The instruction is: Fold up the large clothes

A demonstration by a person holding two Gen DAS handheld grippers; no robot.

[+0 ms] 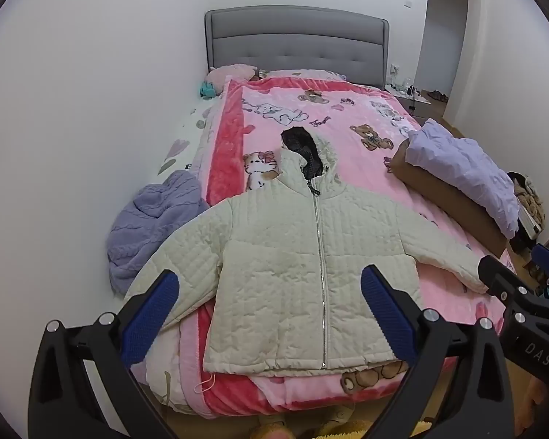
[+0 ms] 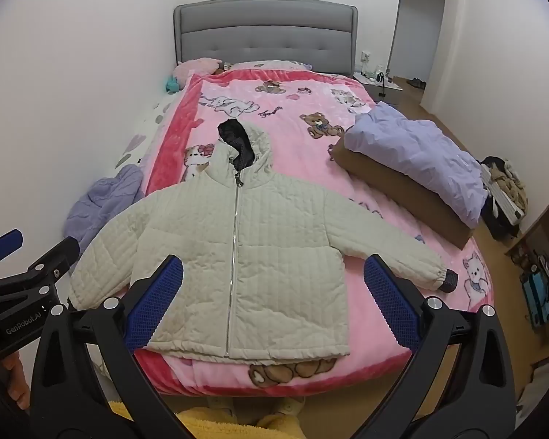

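A cream quilted hooded jacket (image 1: 303,256) lies flat and zipped on the pink cartoon blanket (image 1: 329,124), hood toward the headboard, sleeves spread to both sides. It also shows in the right wrist view (image 2: 237,256). My left gripper (image 1: 270,307) is open and empty, held above the jacket's hem at the foot of the bed. My right gripper (image 2: 274,296) is open and empty, also above the hem. Each gripper shows at the edge of the other's view.
A lilac knitted garment (image 1: 153,219) lies at the bed's left edge by the wall. A brown cushion with a lilac puffy garment (image 2: 417,153) sits on the bed's right side. Grey headboard (image 2: 267,33) at the far end. Bags and clutter (image 2: 508,190) stand on the floor at right.
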